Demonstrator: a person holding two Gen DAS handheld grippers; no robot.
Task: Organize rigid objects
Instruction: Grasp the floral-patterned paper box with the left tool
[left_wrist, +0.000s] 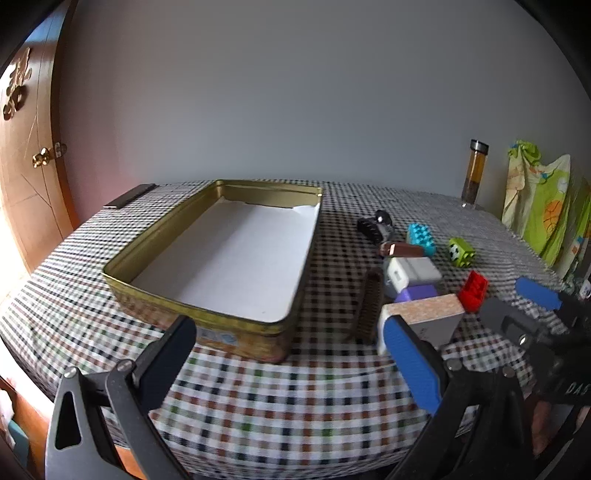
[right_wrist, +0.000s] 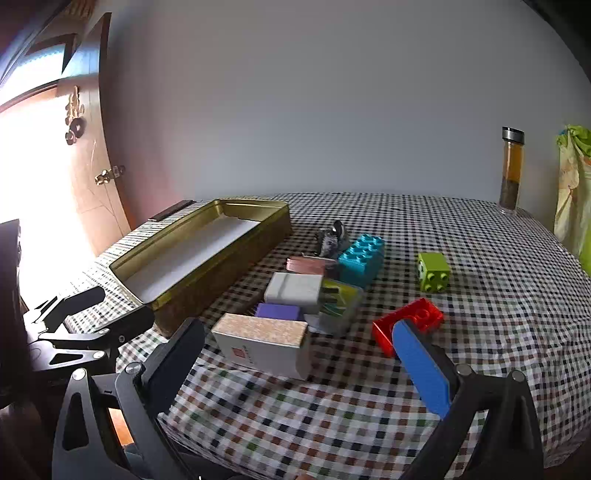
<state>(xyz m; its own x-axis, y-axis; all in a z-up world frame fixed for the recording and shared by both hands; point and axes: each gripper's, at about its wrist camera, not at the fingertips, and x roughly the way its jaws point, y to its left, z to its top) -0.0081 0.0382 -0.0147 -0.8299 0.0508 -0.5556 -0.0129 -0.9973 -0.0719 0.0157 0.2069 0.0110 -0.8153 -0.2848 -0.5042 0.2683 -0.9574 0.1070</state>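
Both grippers angle down over the checked tablecloth (right_wrist: 480, 258), jaws spread wide w/ nothing between them. Left gripper (left_wrist: 295, 354) hangs at the near end of the gold tin (left_wrist: 155, 251), not touching it; right gripper (right_wrist: 299, 354) sits just short of the cork-topped white box (right_wrist: 266, 343), its blue finger (right_wrist: 421, 365) overlapping the red brick (right_wrist: 410, 325) in view, contact can't tell. Tin is open, white-lined, nothing inside. The rest lies in a loose cluster right of the tin: 3 toy bricks (1 red, 1 teal brick (right_wrist: 364, 258), 1 green brick (right_wrist: 434, 273) set apart), 1 white charger (right_wrist: 295, 290), 1 purple block (right_wrist: 279, 311), 1 copper-pink case (right_wrist: 308, 265), 1 clear box (right_wrist: 341, 306), 1 dark brush (left_wrist: 369, 306), plus a dark jumble behind that's too blurred to count. 1 glass bottle (right_wrist: 511, 170) stands far right.
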